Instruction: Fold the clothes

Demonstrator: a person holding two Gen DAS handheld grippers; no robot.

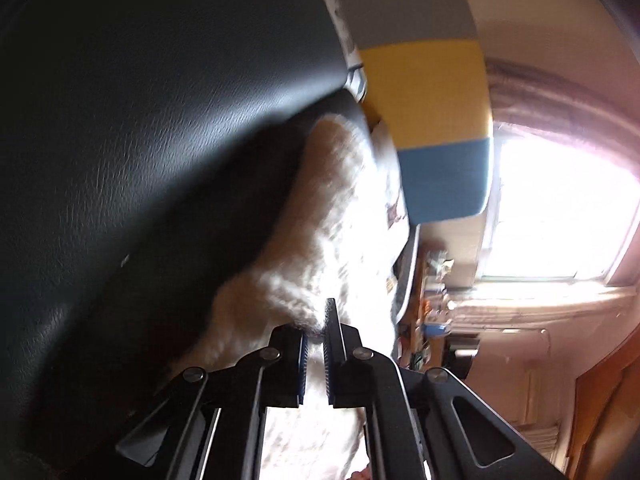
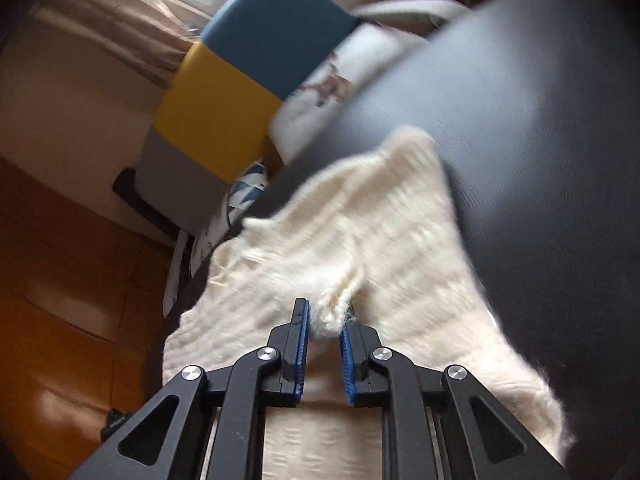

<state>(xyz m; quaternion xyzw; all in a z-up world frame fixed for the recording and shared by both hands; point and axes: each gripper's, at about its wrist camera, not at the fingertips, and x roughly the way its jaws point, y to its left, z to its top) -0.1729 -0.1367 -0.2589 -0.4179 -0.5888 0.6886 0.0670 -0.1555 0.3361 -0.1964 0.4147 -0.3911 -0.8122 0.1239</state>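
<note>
Cream knitted garment, fluffy and ribbed, lies partly on a dark, leather-grained table and partly lifted off it, stretched toward two handheld grippers. Both views are tilted and motion-blurred, so fine detail is soft.

The right gripper has its blue-padded fingers pinched on a bunched ridge of the knit, with a tuft of wool squeezed between the tips. From that pinch the fabric fans out across the table's edge, one pointed corner reaching farthest onto the dark surface, while the other side droops past the edge above a wooden floor.

The left gripper has its fingers close together and clamped on another fold of the same cream knit, which runs as a narrow band away from the tips along the table toward its far edge.

Beyond that edge stands a chair back in blocks of blue, yellow and grey, with a pale printed cloth lying just beside the table edge. Behind it, a bright window with a pinkish curtain washes out part of the left view.
</note>
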